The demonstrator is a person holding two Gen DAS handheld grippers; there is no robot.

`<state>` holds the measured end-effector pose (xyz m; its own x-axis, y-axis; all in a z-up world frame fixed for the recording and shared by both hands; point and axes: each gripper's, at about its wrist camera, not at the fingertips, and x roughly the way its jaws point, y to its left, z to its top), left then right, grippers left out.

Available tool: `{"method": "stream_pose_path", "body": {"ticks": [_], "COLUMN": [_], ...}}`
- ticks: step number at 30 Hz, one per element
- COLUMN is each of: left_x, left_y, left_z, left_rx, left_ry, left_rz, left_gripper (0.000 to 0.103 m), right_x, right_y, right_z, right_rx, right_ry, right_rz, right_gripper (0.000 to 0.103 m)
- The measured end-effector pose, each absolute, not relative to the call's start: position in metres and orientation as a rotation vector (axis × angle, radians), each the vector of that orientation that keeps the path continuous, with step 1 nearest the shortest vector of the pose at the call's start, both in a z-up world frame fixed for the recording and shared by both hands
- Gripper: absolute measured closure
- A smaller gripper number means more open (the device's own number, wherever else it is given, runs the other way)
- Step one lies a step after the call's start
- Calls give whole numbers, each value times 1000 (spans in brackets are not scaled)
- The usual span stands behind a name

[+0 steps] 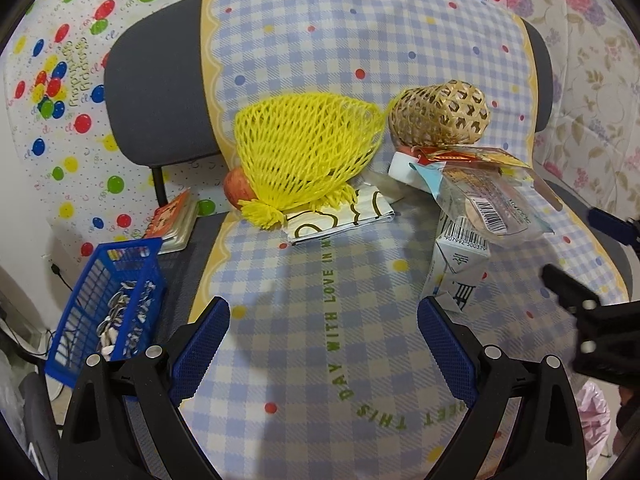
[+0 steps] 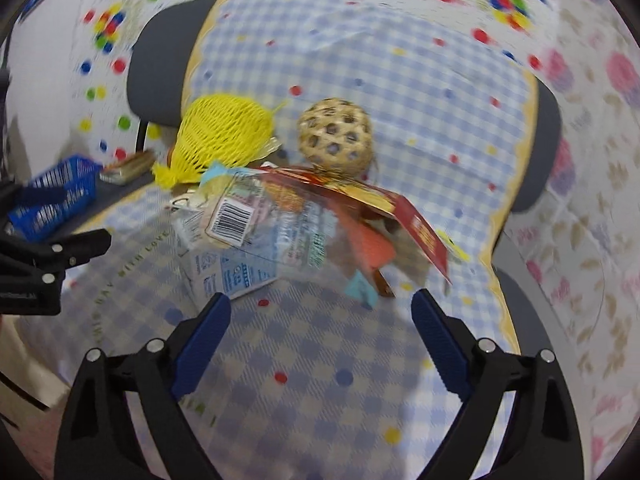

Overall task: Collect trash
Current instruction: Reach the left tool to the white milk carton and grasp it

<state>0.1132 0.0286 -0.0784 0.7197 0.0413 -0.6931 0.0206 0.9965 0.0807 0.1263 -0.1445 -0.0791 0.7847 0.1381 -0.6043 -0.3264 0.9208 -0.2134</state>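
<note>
While the left tool (image 1: 323, 316) hovers spread and empty, wrappers (image 1: 486, 200) lie at two o'clock on the chair (image 1: 160, 92). From the right, the unclenched right tool (image 2: 321, 312) should close squarely on the wrappers (image 2: 280, 216) at twelve o'clock.

The checked cloth (image 1: 320, 320) carries green letters: "WITH LOVE IN" runs up its middle, then "DAY", and "THIS" curves along the near part; the remaining words are cut off or too bent to read. The carton (image 1: 456, 268) shows a barcode with the digits "907992 50037" under it. The clear wrapper (image 1: 488, 200) has a second barcode on a white sticker, its print too small to read. In the right wrist view the text is blurred.
</note>
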Motion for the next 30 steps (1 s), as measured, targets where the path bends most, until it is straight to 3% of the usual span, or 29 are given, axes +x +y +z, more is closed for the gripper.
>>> {"method": "stream_pose_path", "body": {"ticks": [4, 8, 10, 13, 16, 23, 30], "left_x": [122, 127, 125, 118, 110, 92, 103], "left_y": [28, 30, 30, 31, 32, 17, -10], "left_z": [-82, -83, -81, -78, -76, -72, -80], "left_rx": [86, 80, 73, 73, 67, 69, 75], "left_ry": [769, 770, 766, 753, 743, 710, 688], "left_rz": [-3, -11, -20, -24, -30, -106, -185], "left_gripper": [9, 9, 9, 9, 9, 9, 17], "right_x": [140, 151, 151, 144, 128, 76, 51], "right_y": [-127, -112, -110, -119, -141, -218, -257], "right_z": [-87, -93, -93, -84, -68, -19, -25], "right_rx": [-425, -523, -540, -470, -320, 79, 177], "right_ry": [589, 576, 579, 583, 588, 527, 529], "right_rz": [253, 257, 259, 286, 342, 324, 231], "right_gripper": [15, 35, 61, 89, 97, 98, 99]}}
